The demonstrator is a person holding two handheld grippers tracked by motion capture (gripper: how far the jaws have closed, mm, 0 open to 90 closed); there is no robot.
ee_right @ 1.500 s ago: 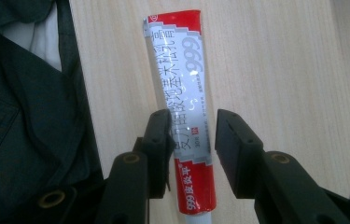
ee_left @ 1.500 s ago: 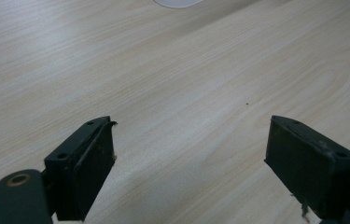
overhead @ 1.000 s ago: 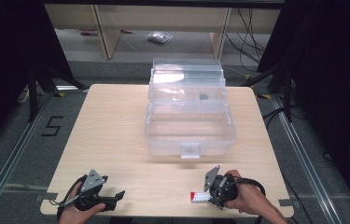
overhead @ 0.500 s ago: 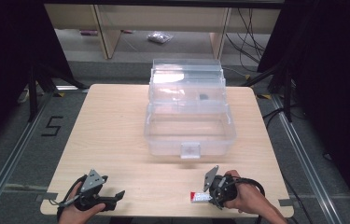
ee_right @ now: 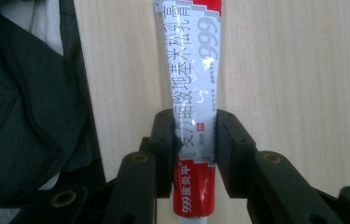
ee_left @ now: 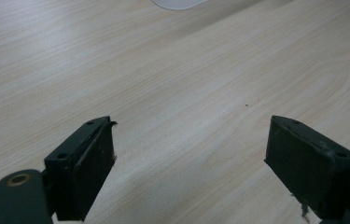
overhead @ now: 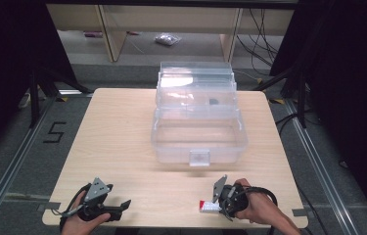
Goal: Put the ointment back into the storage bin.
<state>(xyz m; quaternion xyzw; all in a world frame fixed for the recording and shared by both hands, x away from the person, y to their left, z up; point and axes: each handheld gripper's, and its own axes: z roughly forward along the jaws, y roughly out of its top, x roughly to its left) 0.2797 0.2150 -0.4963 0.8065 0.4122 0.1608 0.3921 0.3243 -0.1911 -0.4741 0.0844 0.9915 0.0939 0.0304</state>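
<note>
My right gripper [overhead: 218,201] clamped the tube while my left gripper [overhead: 117,209] sat with its jaws apart.

From the high view, both my tools rested near my edge of the table [overhead: 122,127], the left one low at my left, the right one in my right hand [overhead: 257,208]; the red and white tube [overhead: 209,206] lay flat just ahead of the right tool's tips, and the clear plastic box [overhead: 198,132] stood open well beyond both. In the left gripper view, my jaws stood wide with bare wood [ee_left: 186,79] between them, gripping nothing [ee_left: 189,154]. In the right gripper view, my jaws pressed against both sides of the tube [ee_right: 196,84] near its red end [ee_right: 195,135], its printed length running straight away from me over the table, a dark sleeve [ee_right: 28,102] beside it on my left.
</note>
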